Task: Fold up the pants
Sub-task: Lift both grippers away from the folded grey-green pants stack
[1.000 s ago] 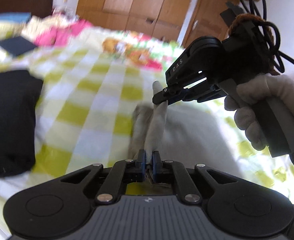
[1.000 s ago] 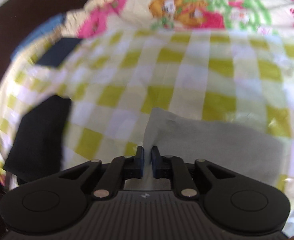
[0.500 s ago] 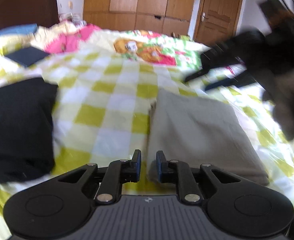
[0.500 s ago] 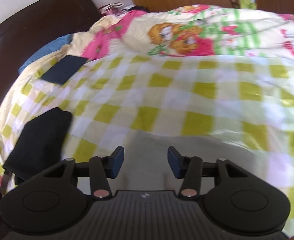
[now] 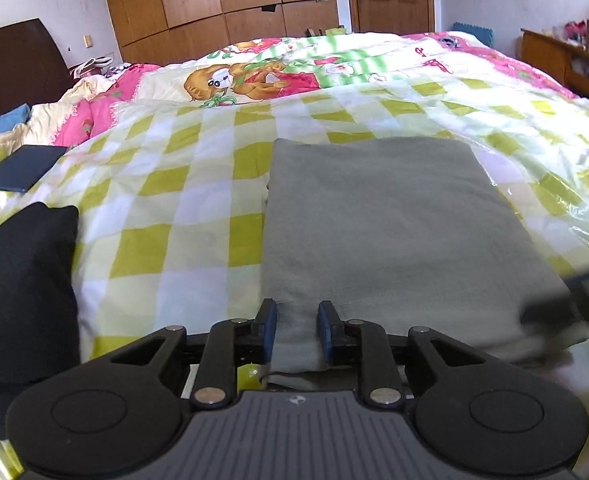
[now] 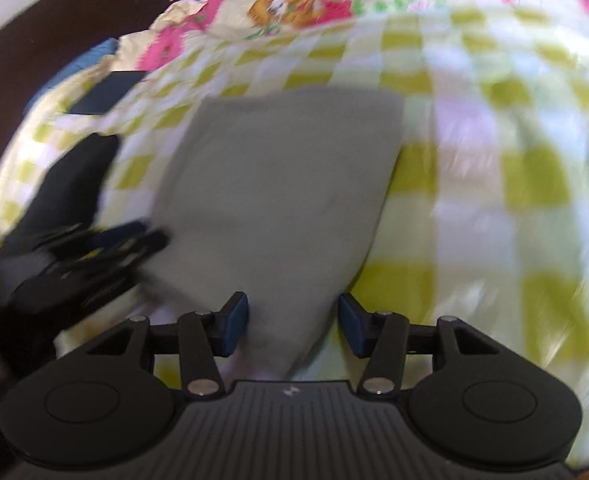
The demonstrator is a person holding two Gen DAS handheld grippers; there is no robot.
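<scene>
Bedroom with a wooden wardrobe (image 5: pixel 222 4); folded grey pants (image 5: pixel 386 232) lie flat on the bed's yellow-checked sheet (image 5: pixel 182 208).
A second ago both tools pinched a raised edge of the cloth with their blue pads pressed together; now that edge is down and the pants form a tidy rectangle. Left tool (image 5: pixel 296 330) has its pads parted, loosely straddling the near left corner of the pants without gripping it. Right tool (image 6: pixel 294 328) is spread wider over the near right corner, also holding nothing, and shows as a dark blur at the right edge of the left view. Black folded clothing (image 5: pixel 18 296) sits left of the pants, with a dark blue flat item (image 5: pixel 22 168) farther back.
</scene>
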